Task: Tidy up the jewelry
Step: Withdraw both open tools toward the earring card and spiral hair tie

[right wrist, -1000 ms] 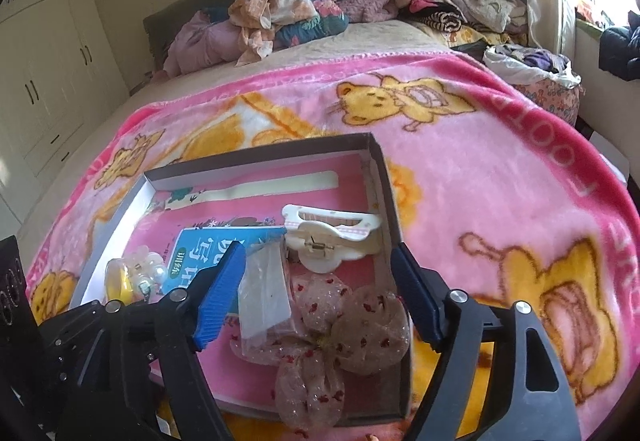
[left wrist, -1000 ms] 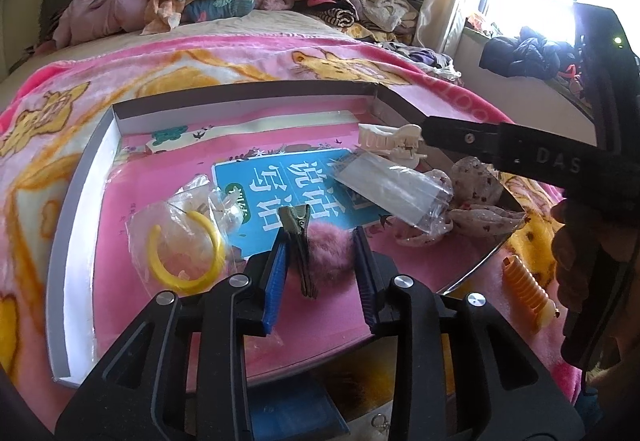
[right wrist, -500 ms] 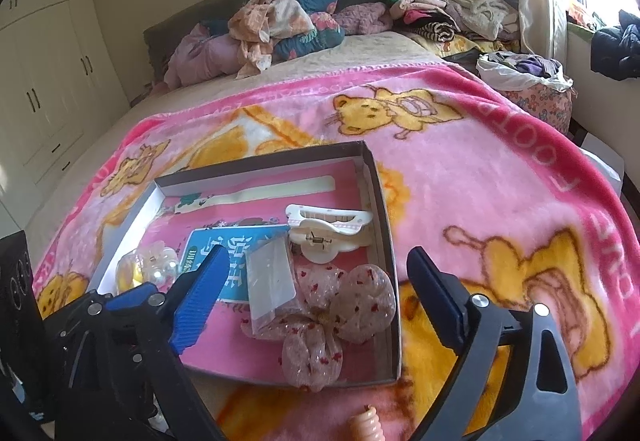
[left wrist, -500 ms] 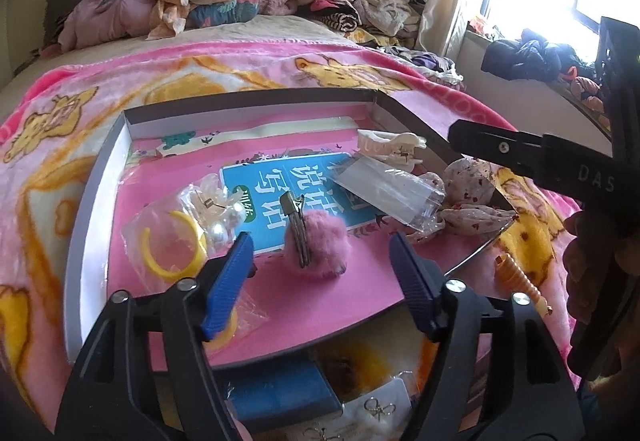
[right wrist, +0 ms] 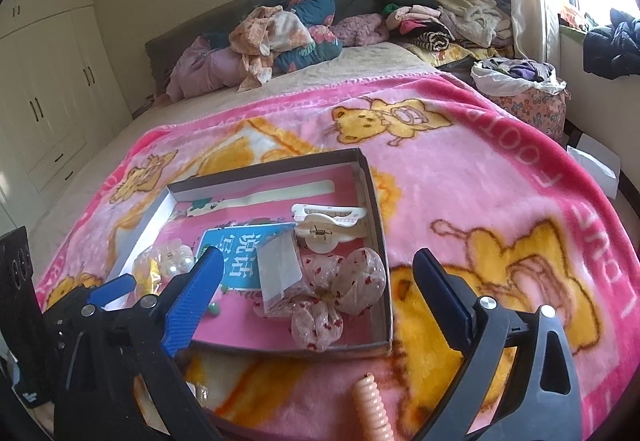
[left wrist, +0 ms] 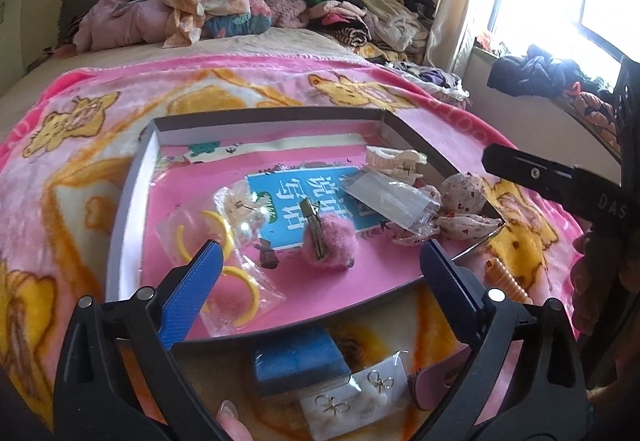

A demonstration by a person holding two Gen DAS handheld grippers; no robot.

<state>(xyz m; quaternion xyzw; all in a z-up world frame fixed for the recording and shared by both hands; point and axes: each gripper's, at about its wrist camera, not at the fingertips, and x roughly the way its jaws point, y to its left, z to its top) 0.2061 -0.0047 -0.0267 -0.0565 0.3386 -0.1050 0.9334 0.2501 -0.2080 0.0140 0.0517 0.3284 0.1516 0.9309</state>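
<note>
Having just let go of the pink pom-pom clip (left wrist: 329, 237), now lying in the box (left wrist: 128, 201) beside the bow (right wrist: 340, 289) (both pairs of jaws newly spread wide, empty), leaving earring card (left wrist: 352, 397) and orange coil (left wrist: 506, 279) outside.

Pink pompom hair clip (left wrist: 328, 241) lying in shallow pink-lined box (left wrist: 124, 225), metal clip upward.

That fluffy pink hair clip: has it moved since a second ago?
No. The pink clip still lies by the blue card's near edge; the left gripper just opened and released it.
</note>
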